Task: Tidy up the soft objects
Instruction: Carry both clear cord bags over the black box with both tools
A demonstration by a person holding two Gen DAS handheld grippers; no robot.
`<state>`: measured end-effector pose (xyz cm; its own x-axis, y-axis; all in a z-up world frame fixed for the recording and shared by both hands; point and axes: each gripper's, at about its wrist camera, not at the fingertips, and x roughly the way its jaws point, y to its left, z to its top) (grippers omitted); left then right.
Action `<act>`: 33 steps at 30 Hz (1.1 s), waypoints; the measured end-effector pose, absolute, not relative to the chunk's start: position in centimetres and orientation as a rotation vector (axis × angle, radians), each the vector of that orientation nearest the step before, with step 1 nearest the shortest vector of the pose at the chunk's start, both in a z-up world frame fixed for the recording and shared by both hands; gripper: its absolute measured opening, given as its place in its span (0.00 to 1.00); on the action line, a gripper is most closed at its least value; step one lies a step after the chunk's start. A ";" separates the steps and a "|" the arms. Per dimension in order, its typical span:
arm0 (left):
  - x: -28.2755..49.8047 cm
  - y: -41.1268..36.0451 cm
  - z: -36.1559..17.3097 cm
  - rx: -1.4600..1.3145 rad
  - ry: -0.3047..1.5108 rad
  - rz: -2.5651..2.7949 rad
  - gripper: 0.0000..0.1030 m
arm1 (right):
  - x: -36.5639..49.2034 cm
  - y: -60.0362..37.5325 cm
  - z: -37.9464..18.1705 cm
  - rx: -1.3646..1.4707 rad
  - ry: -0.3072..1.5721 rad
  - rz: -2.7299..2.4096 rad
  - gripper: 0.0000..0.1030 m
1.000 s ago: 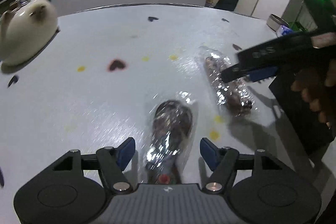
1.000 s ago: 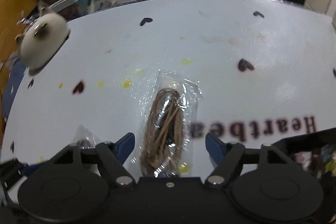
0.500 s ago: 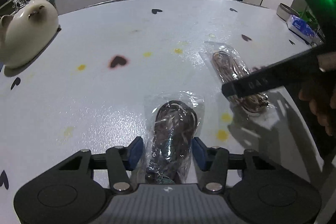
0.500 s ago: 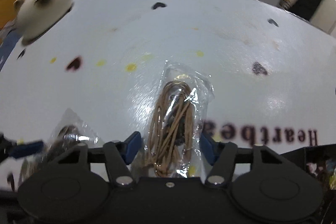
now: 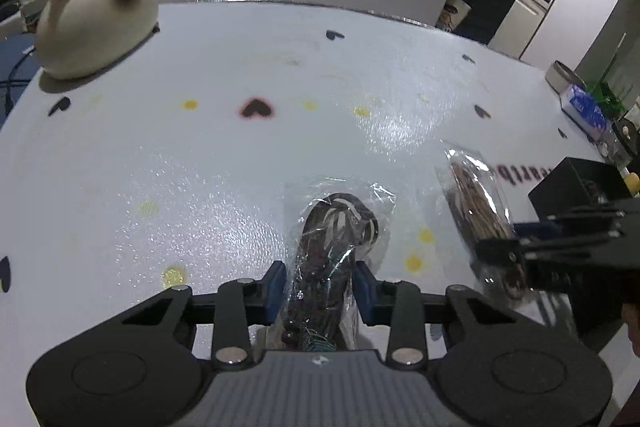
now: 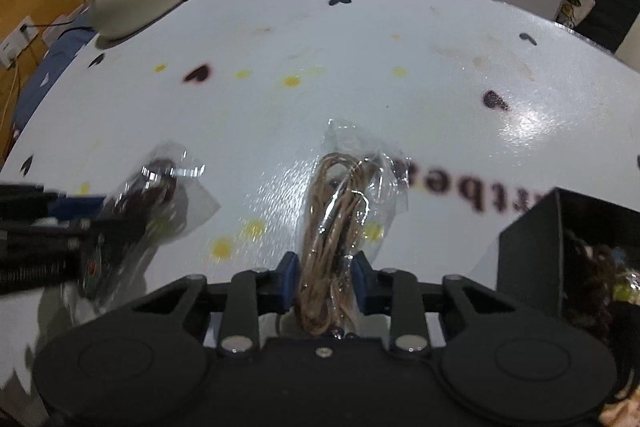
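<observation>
Two clear plastic bags of coiled cord lie on the white table (image 5: 200, 167). The dark cord bag (image 5: 340, 223) sits between the blue pads of my left gripper (image 5: 319, 285), whose jaws are closing and press its sides. To its right, the tan cord bag (image 5: 474, 203) is pinched at its near end by my right gripper (image 5: 504, 239). In the right wrist view, my right gripper (image 6: 325, 277) is closing with its pads squeezing the tan cord bag (image 6: 340, 195). At the left, my left gripper (image 6: 92, 223) grips the dark cord bag (image 6: 156, 187).
An open black box (image 6: 532, 259) with bagged items inside stands at the right, also seen as the black box (image 5: 576, 183). A cream cat-shaped ceramic (image 5: 96, 23) sits at the far left edge. A tissue pack (image 5: 584, 109) and a metal tin (image 5: 564, 79) lie far right.
Both grippers' jaws have narrowed from wide apart until the pads squeeze their bags. The right gripper has come down and nearer in the left wrist view.
</observation>
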<state>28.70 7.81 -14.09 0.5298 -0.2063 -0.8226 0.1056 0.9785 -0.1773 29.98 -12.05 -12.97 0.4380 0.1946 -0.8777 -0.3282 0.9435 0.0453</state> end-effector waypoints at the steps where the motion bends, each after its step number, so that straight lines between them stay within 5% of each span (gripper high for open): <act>1: 28.5 7.7 -13.8 -0.110 0.987 -0.184 0.37 | 29.4 -12.2 -12.6 -0.143 1.058 0.334 0.28; 33: 22.3 -1.3 -4.9 -0.296 0.747 -0.208 0.36 | 19.8 -23.0 -3.4 -0.061 0.739 0.382 0.26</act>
